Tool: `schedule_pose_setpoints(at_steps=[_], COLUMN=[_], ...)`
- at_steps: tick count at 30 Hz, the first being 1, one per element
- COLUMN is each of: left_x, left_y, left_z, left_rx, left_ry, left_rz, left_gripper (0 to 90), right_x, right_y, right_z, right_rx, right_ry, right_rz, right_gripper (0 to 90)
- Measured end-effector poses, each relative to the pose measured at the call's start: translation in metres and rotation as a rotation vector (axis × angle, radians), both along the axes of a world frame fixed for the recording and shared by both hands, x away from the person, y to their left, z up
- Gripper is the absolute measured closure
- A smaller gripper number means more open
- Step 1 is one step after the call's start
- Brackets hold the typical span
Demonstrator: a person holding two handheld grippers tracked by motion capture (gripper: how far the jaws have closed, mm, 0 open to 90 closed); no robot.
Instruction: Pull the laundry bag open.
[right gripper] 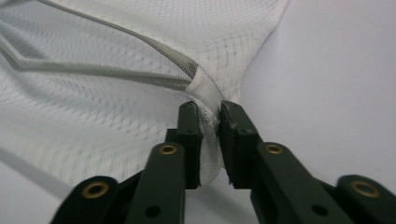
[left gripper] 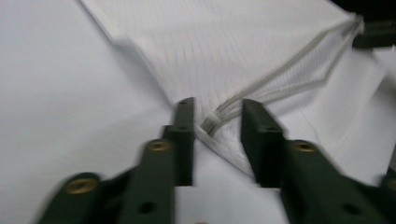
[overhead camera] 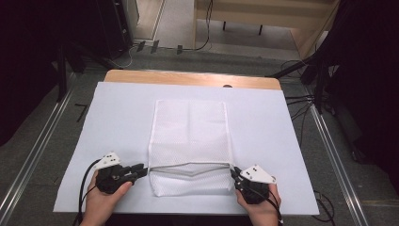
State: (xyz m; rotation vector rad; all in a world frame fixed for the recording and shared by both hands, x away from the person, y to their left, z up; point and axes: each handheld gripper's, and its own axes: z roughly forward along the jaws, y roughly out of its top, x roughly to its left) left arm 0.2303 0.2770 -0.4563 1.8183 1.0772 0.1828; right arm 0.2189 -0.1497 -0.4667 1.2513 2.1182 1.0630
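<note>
On the counter [overhead camera: 117,75] a pale sheet [overhead camera: 117,122] spreads nearly edge to edge, with a white mesh bag [overhead camera: 188,136] lying flat at its middle and bare sheet open on both sides. At the bag's near end a grey zipper [overhead camera: 190,169] gapes slightly. The left tool [overhead camera: 143,169] sits at the bag's left edge, jaws spread around the zipper's end without closing. The right tool [overhead camera: 234,174] has its jaws pressed together, pinching the bag's right edge beside the zipper.
</note>
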Motion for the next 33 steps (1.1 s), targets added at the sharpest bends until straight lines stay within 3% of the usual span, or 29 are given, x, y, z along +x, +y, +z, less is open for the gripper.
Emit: schedule_pose_setpoints(at_steps=[4,8,11,13,16,21,27,33], left_x=[-0.001,0.0,0.0,0.001,0.003,0.004,0.006,0.006], left_y=[0.014,0.02,0.024,0.027,0.033,0.045,0.052,0.059], left_z=[0.006,0.01,0.012,0.012,0.01,0.012,0.012,0.012], left_rx=[-0.063,-0.009,0.001,0.033,0.028,-0.017,0.007,0.05], left_ry=[-0.071,-0.11,-0.117,-0.126,-0.116,-0.126,-0.144,-0.163], left_rz=[0.066,0.126,0.118,0.093,0.106,0.13,0.106,0.121], left_gripper=[45.3,24.0,16.2,13.2,13.1,10.6,1.7,0.0], right_x=[-0.001,0.001,0.004,0.007,0.011,0.014,0.018,0.023], right_y=[-0.004,-0.01,-0.019,-0.027,-0.042,-0.065,-0.092,-0.113], right_z=[-0.003,0.003,0.007,0.01,0.014,0.018,0.018,0.011], right_rx=[0.01,0.072,0.085,0.123,0.202,0.19,0.202,0.188], right_ry=[-0.007,-0.023,-0.04,-0.029,-0.028,-0.052,-0.065,-0.034], right_rz=[0.021,0.021,0.01,-0.003,-0.029,-0.087,-0.109,-0.16], right_gripper=[63.6,44.0,33.9,32.4,30.5,16.6,10.4,4.8])
